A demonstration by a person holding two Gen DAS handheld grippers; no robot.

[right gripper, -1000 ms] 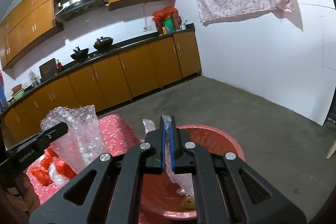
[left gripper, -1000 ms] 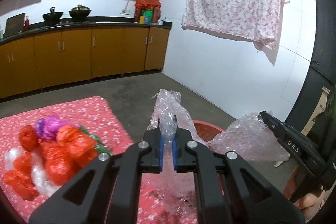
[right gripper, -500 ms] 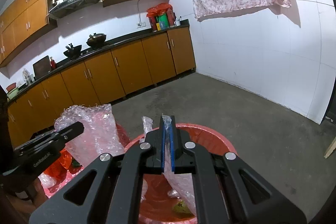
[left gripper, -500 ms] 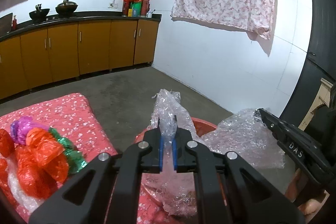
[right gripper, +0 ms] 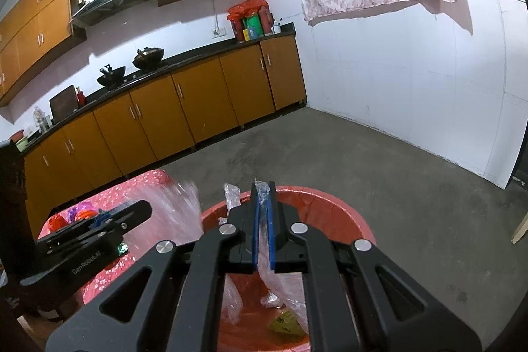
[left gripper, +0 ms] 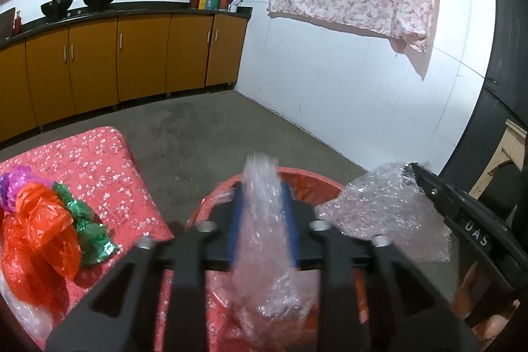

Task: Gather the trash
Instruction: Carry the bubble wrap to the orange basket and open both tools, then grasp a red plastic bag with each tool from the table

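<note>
My left gripper [left gripper: 262,203] is open over the red basin [left gripper: 321,182]; a piece of bubble wrap [left gripper: 264,240] sits loose and blurred between its blue pads. My right gripper [right gripper: 263,213] is shut on a second piece of bubble wrap [right gripper: 283,286], which hangs down into the red basin [right gripper: 333,203]. In the left wrist view that second piece [left gripper: 389,220] shows at the right, held by the right gripper [left gripper: 415,170]. In the right wrist view the left gripper [right gripper: 109,220] and its blurred wrap [right gripper: 171,213] show at the left.
A table with a red flowered cloth [left gripper: 95,167] stands left of the basin, with red, purple and green plastic wrappers [left gripper: 39,230] on it. Yellow trash [right gripper: 285,324] lies in the basin. Kitchen cabinets [right gripper: 198,108] line the back wall; concrete floor [right gripper: 379,174] lies beyond.
My left gripper has opened and its bubble wrap is slipping down, blurred. Both grippers have moved right, further over the basin. The right gripper stays shut on its wrap.
</note>
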